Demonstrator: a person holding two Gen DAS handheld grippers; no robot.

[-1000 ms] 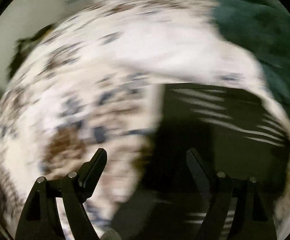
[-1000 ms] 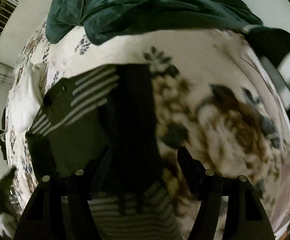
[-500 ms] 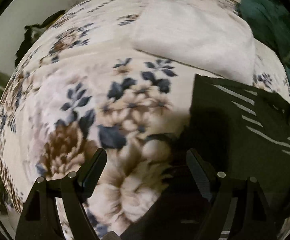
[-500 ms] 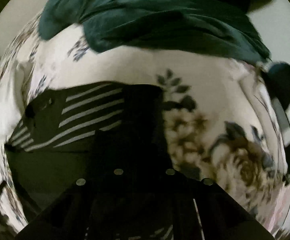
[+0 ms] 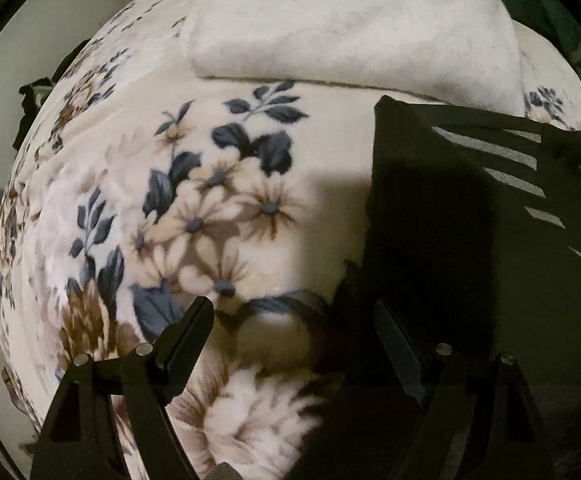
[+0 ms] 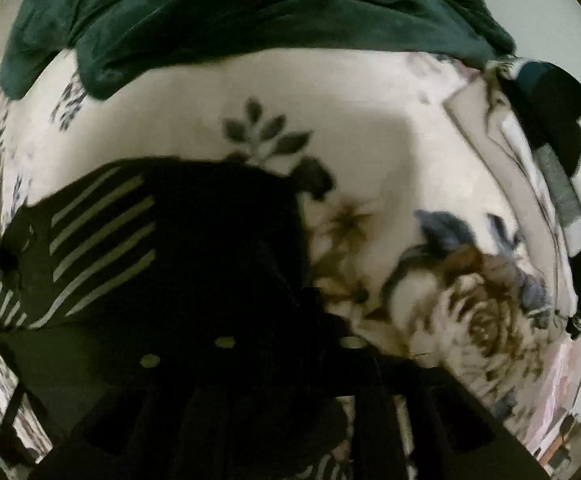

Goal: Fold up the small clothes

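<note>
The left gripper (image 5: 292, 324) hung wide open over the flowered blanket (image 5: 218, 200), nothing between its fingers. The dark striped garment (image 5: 470, 220) lay flat at three o'clock, below a white towel (image 5: 350, 24). The right gripper (image 6: 286, 344) was opening; whether it gripped the garment (image 6: 162, 240) couldn't be told.

A black garment (image 5: 470, 240) with grey stripes, a cream floral blanket (image 5: 218, 200) and dark green fabric (image 6: 250, 12) are seen.

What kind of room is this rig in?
Most likely a bedroom: the work surface looks like a bed covered by a floral blanket, with a white pillow at its head and a dark green blanket bunched beside it.
</note>
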